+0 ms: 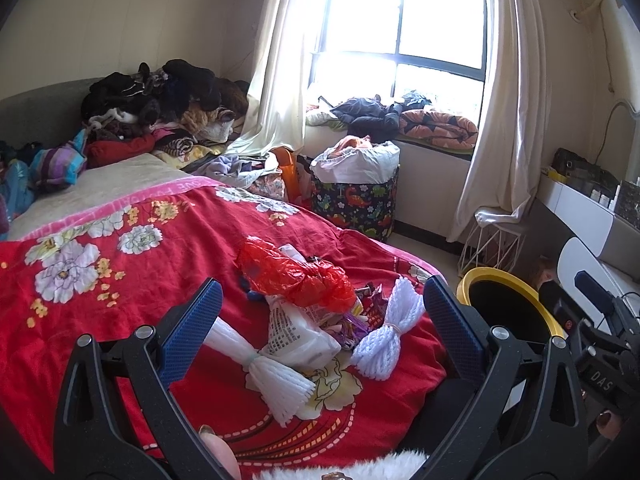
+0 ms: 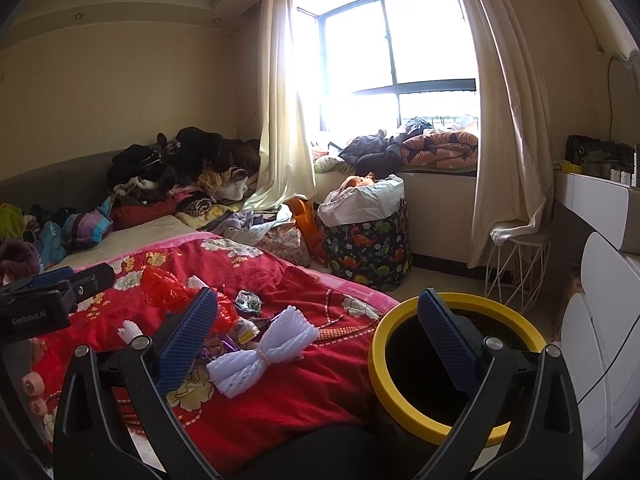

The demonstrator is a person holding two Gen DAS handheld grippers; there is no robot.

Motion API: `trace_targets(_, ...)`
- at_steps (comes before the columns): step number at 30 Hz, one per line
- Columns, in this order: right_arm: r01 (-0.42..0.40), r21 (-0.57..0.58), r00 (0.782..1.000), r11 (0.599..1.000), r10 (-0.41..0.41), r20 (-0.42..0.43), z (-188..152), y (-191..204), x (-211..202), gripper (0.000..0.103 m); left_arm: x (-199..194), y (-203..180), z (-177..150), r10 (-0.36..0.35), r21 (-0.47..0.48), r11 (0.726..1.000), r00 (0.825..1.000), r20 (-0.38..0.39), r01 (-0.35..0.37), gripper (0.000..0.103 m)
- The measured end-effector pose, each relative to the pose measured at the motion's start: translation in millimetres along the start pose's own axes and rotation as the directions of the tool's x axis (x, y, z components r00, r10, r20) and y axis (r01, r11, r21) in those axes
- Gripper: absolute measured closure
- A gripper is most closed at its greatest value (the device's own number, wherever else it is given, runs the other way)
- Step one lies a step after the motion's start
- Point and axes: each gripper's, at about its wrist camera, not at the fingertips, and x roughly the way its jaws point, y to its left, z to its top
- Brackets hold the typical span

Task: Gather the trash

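Note:
A pile of trash lies on the red flowered bedspread (image 1: 120, 280): a red plastic bag (image 1: 292, 272), a white printed bag (image 1: 296, 332), purple wrappers (image 1: 368, 304) and two white foam nets (image 1: 276, 376) (image 1: 388, 332). My left gripper (image 1: 320, 320) is open and empty, its jaws spread wide just above the pile. My right gripper (image 2: 320, 340) is open and empty, hovering between the bed edge and the yellow-rimmed black bin (image 2: 400, 400). One foam net (image 2: 264, 352), the red bag (image 2: 168, 288) and a small wrapper (image 2: 248, 300) also show in the right wrist view. The bin shows in the left wrist view (image 1: 516, 312).
A dinosaur-print hamper (image 1: 360, 200) stands by the window. Piled clothes (image 1: 160, 100) cover the bed's head. A white wire stool (image 2: 516, 264) and a white dresser (image 2: 600, 320) stand right of the bin. Curtains hang either side of the window.

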Motion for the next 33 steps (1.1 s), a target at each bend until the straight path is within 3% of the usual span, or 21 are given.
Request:
trace_targets(12,-0.140,-0.051,0.989,0.989,0.137,-0.058,10.5,33.7,31.3,0.006,10.1,44.0,6.1,0.074,-0.097,0.993,0.997,0.004,-0.073,0.011)
trace_targets(17,-0.170,-0.063,0.981,0.983,0.163,-0.105,8.2,43.6,51.1,0.006,18.1,61.7,11.6,0.066,-0.133,0.989,0.998,0.018,-0.063,0.011)
trace_targets(23,-0.146,-0.036,0.975,0.989,0.137,-0.177,4.6,37.7,81.7,0.006,38.0,65.1,22.8,0.084,-0.124,0.989,0.996,0.021,-0.081,0.011)
trace_targets(33,-0.048,0.067,0.944,0.997,0.067,-0.324,-8.6,7.8,133.0,0.006,89.1,62.9,30.1,0.027,-0.129,0.991,0.999,-0.038,-0.031,0.011)
